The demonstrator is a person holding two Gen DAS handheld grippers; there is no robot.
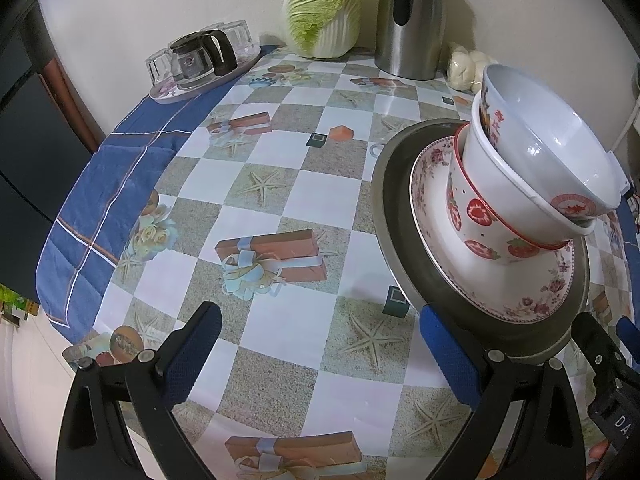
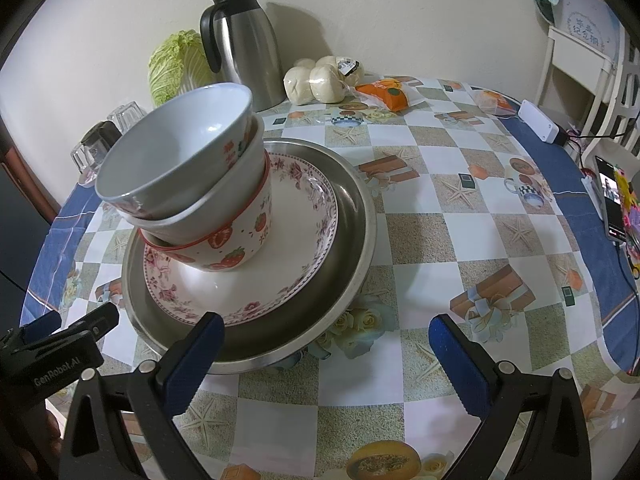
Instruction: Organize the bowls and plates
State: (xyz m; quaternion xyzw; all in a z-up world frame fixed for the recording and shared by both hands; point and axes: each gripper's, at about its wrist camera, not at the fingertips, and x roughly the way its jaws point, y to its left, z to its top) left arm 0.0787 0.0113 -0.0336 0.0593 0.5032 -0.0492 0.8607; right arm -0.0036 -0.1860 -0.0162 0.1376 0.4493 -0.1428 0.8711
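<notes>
So the dishes are all in one pile right now: a wide, shallow stainless steel pan [image 2: 352,216] sits on the checkered tablecloth surface [image 2: 440,240], a white plate with a pink floral rim [image 2: 304,208] lies inside it, and three bowls are nested on the plate — a white bowl with red strawberries [image 2: 240,240] at the bottom, a plain white bowl [image 2: 224,204] in that, and a pale bowl with red markings on the outside [image 2: 176,152] on top. The bowl stack leans noticeably to one side, so it looks a bit wobbly to me.

Left gripper [image 1: 320,356] has its jaws spread wide with nothing between them; the pile lies to its right and slightly ahead, with one blue pad just beside the pan's near rim. Right gripper [image 2: 324,360] is also wide open and holding nothing; the pile is ahead and to its left, with the pan's near rim close to the left pad.

Both are about equally near. That stack fits a finished tidy-up — or a pile about to be sorted out; I can't tell which from here. The steel thermos jug [image 2: 244,44] and cabbage [image 2: 172,64] at the back are well clear.
</notes>
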